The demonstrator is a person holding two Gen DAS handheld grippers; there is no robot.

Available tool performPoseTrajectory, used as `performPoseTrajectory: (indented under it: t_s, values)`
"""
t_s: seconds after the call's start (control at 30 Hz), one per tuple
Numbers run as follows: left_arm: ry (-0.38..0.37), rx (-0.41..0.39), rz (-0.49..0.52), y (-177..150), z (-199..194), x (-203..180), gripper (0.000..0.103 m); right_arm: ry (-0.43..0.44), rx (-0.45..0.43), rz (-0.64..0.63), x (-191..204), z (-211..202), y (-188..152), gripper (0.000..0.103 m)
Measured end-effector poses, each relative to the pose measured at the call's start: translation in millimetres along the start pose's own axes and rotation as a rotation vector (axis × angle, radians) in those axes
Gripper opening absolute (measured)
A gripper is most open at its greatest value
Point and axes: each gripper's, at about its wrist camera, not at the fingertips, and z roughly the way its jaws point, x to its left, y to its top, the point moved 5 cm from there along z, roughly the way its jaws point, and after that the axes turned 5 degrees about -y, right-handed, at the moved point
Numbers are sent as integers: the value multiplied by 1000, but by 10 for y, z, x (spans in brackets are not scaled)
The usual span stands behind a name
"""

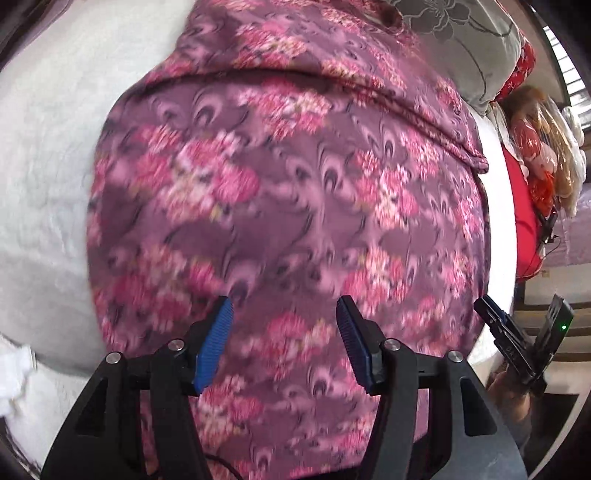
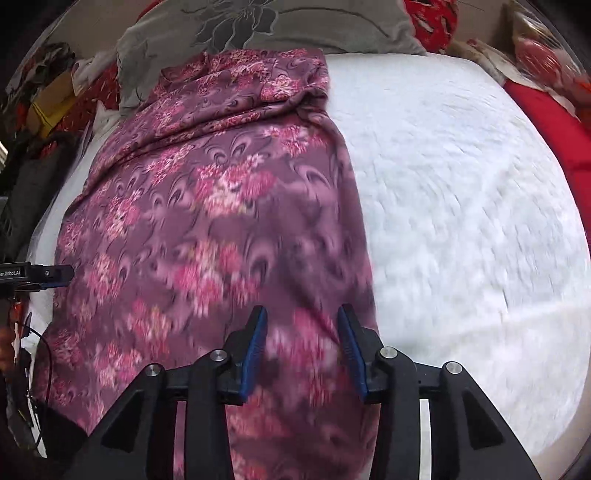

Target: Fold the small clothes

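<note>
A purple garment with pink flower print (image 1: 280,192) lies spread on a white bed cover (image 1: 44,155). It also shows in the right wrist view (image 2: 207,229), with its far end folded over near the pillow. My left gripper (image 1: 284,339) is open and empty, just above the garment's near part. My right gripper (image 2: 301,350) is open and empty above the garment's near right edge. The right gripper shows in the left wrist view (image 1: 517,332) at the right. The left gripper shows in the right wrist view (image 2: 37,275) at the left edge.
A grey flowered pillow (image 2: 280,26) lies at the head of the bed. Red cloth (image 2: 554,122) and wrapped items (image 1: 543,147) lie along the right side. The white cover (image 2: 461,206) stretches to the right of the garment. Clutter (image 2: 40,96) sits at the far left.
</note>
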Motion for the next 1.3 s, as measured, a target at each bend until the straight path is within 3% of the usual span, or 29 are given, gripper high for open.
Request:
performPoseTrajectory:
  t_s: [0.17,0.3,0.4,0.63,0.73,0.8,0.87,0.9,0.93,0.97,1.03,1.07,1.1,1.3]
  values:
    - [-3,-5,-18,-247,-280,309,57,54,2,99,-175,-228,-198,41]
    - [-16,41,-42,-565,-395,615,57,81,7,147,-413,-373,-477,53]
    - [-31,82,-63,-777,-388,742,57,113,56,197,-622,-341,-761,55]
    - [-18,116,-21,-994,-393,656,58,253,115,328,-703,-10,-1061,56]
    - [-10,149,4,-1082,-369,603,59,298,122,322,-627,92,-1061,59]
    - [6,153,22,-1131,-372,590,59,310,110,293,-573,97,-1048,67]
    - [18,150,45,-1188,-367,532,58,358,115,265,-504,89,-1052,68]
    - [27,153,60,-1225,-359,499,57,382,131,256,-467,104,-1067,67]
    - [34,146,69,-1247,-359,475,45,396,146,246,-431,120,-1086,67]
    - [44,142,79,-1267,-361,460,37,403,166,231,-390,149,-1110,63]
    - [51,142,85,-1293,-363,456,9,426,191,215,-332,200,-1151,46]
    - [40,143,75,-1298,-368,471,6,441,194,216,-312,204,-1158,24]
    - [8,138,54,-1300,-383,487,5,459,188,216,-293,190,-1155,13]
    - [-239,51,-55,-1200,-612,526,3,520,93,152,-145,-234,-1005,11]
